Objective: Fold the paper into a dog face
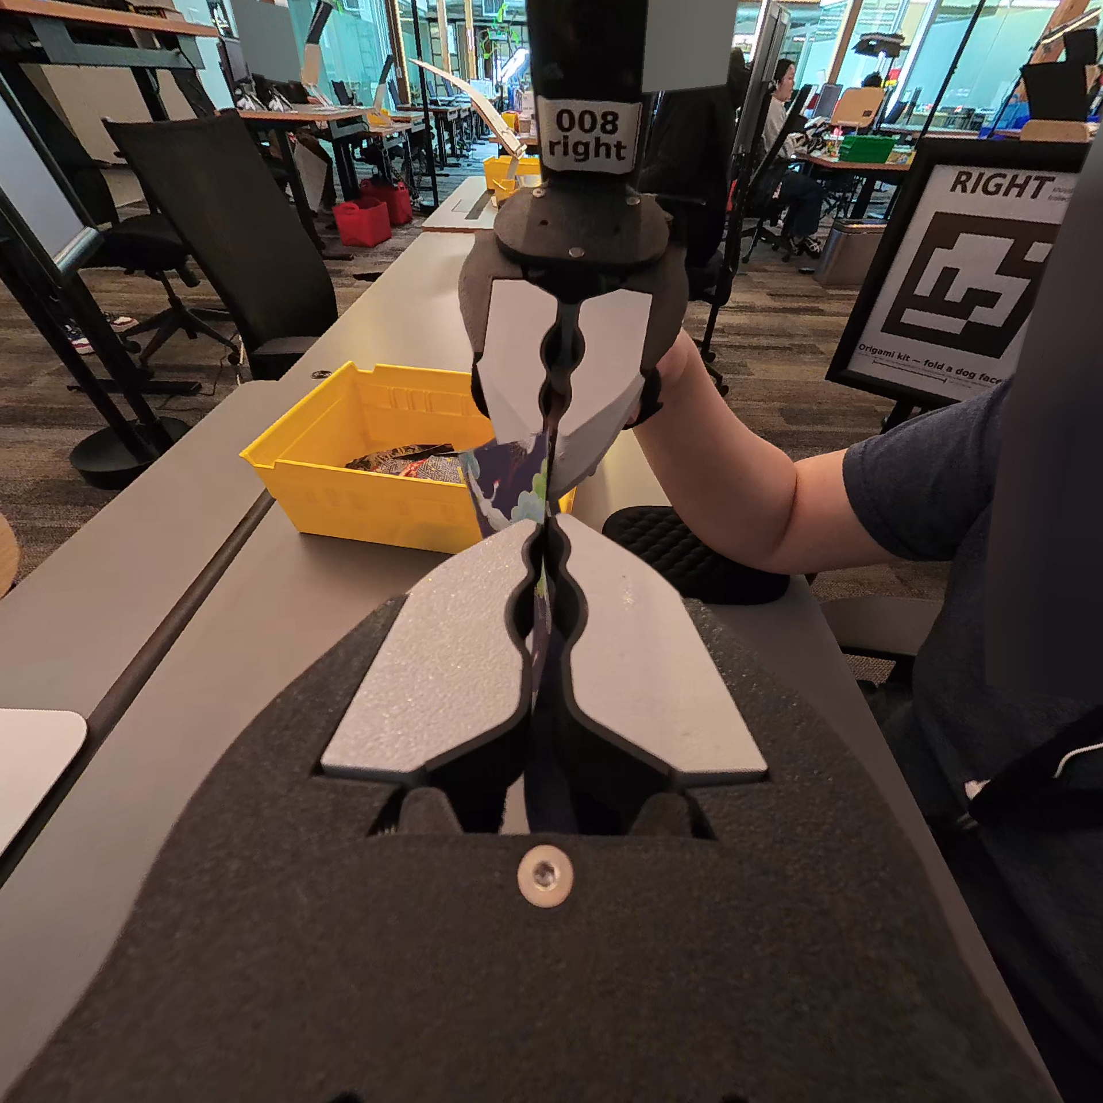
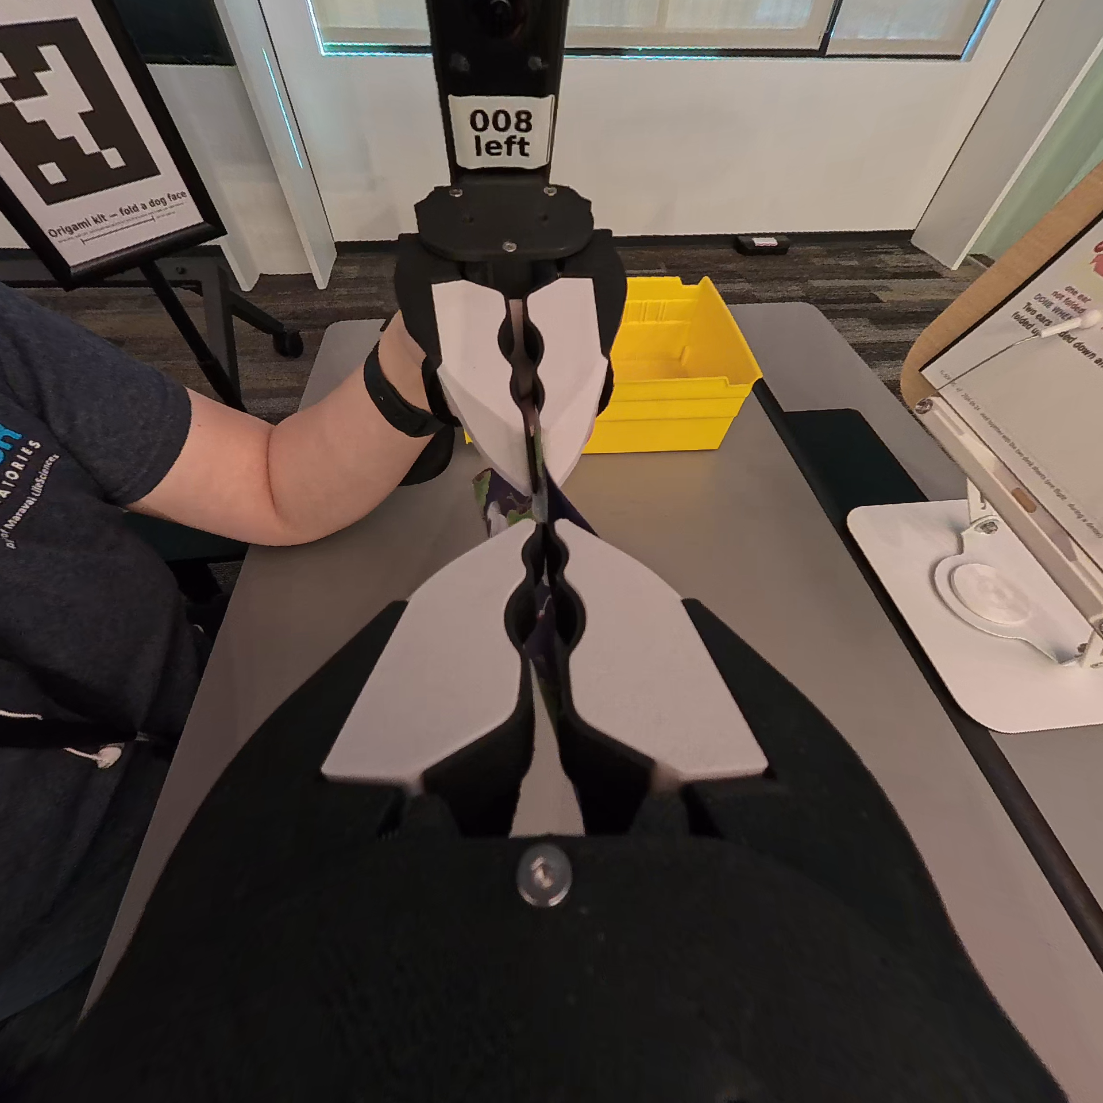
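Two labelled grippers (image 1: 546, 525) (image 2: 544, 525), paper (image 1: 516, 483)

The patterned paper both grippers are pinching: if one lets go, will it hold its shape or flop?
Probably flop: the patterned paper is a thin sheet, seen nearly edge-on between the left gripper and right gripper. Its free corner already bows sideways, so it looks limp. Likely very light, and it may tear if pulled apart.

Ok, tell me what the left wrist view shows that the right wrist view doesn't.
Only the left wrist view shows folded patterned papers inside the yellow bin, office chairs and desks behind, and a black armrest pad. Only the right wrist view shows a white stand holding an instruction sheet. Both show the left hand-held gripper and right hand-held gripper tip to tip, each shut on the paper, over the grey table.
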Tool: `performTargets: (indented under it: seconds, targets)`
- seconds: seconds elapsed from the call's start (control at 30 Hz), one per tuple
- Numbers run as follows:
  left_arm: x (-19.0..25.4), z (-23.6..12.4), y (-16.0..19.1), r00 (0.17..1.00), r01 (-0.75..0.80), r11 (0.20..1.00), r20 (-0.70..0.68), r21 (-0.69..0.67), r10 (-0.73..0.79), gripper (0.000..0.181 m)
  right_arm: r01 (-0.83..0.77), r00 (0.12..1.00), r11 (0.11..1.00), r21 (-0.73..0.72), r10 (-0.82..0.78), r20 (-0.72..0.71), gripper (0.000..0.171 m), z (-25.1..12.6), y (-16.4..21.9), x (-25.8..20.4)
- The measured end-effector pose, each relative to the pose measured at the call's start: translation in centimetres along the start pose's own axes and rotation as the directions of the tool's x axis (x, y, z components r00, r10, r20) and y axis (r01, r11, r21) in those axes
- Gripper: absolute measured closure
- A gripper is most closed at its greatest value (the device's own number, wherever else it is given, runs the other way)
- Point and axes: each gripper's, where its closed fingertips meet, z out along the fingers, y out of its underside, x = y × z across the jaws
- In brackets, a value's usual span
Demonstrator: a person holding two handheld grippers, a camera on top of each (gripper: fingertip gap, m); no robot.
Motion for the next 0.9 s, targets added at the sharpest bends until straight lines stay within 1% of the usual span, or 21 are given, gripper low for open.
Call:
performTargets:
  seconds: [0.3, 0.37, 0.43, 0.5, 0.57, 0.63, 0.7, 0.8, 0.9]
  targets:
    - [0.0, -0.2, -0.2, 1.000, 0.003, 1.000, -0.003, 0.018, -0.003, 0.181, 0.033, 0.999, 0.999, 0.006, -0.033, -0.019, 0.170, -0.1, -0.3, -0.1]
    - [0.0, -0.3, -0.5, 1.000, -0.001, 0.999, 0.001, 0.033, 0.001, 0.181, 0.093, 0.994, 0.996, 0.009, -0.092, -0.056, 0.168, -0.2, -0.7, -0.1]
    - [0.0, -0.5, -0.8, 1.000, -0.005, 0.999, 0.007, 0.048, 0.005, 0.181, 0.180, 0.978, 0.983, 0.023, -0.177, -0.112, 0.158, -0.6, -1.5, -0.2]
    - [0.2, -0.6, -0.6, 1.000, -0.013, 0.999, 0.004, 0.032, 0.013, 0.181, 0.272, 0.948, 0.962, 0.022, -0.264, -0.180, 0.155, -1.3, -2.4, -0.5]
    - [0.3, -0.6, -0.5, 1.000, -0.022, 1.000, 0.001, 0.018, 0.022, 0.181, 0.348, 0.912, 0.937, 0.034, -0.331, -0.241, 0.155, -2.2, -3.3, -0.8]
    - [0.8, -0.4, -0.2, 0.999, -0.028, 1.000, -0.021, -0.005, 0.028, 0.181, 0.369, 0.897, 0.928, 0.055, -0.341, -0.280, 0.160, -2.8, -3.8, -0.7]
    - [1.2, -0.2, 0.0, 0.999, -0.042, 0.999, -0.032, -0.023, 0.041, 0.181, 0.342, 0.921, 0.939, 0.045, -0.325, -0.217, 0.160, -2.5, -3.1, -1.0]
    - [1.8, 0.1, 0.1, 0.997, -0.049, 0.998, -0.061, -0.033, 0.047, 0.181, 0.342, 0.931, 0.939, -0.027, -0.343, -0.128, 0.159, -2.1, -1.1, -1.1]
    - [2.2, 0.3, 0.5, 0.995, -0.066, 0.996, -0.081, -0.059, 0.061, 0.181, 0.349, 0.931, 0.937, 0.003, -0.346, -0.112, 0.160, -2.3, -1.1, -1.0]
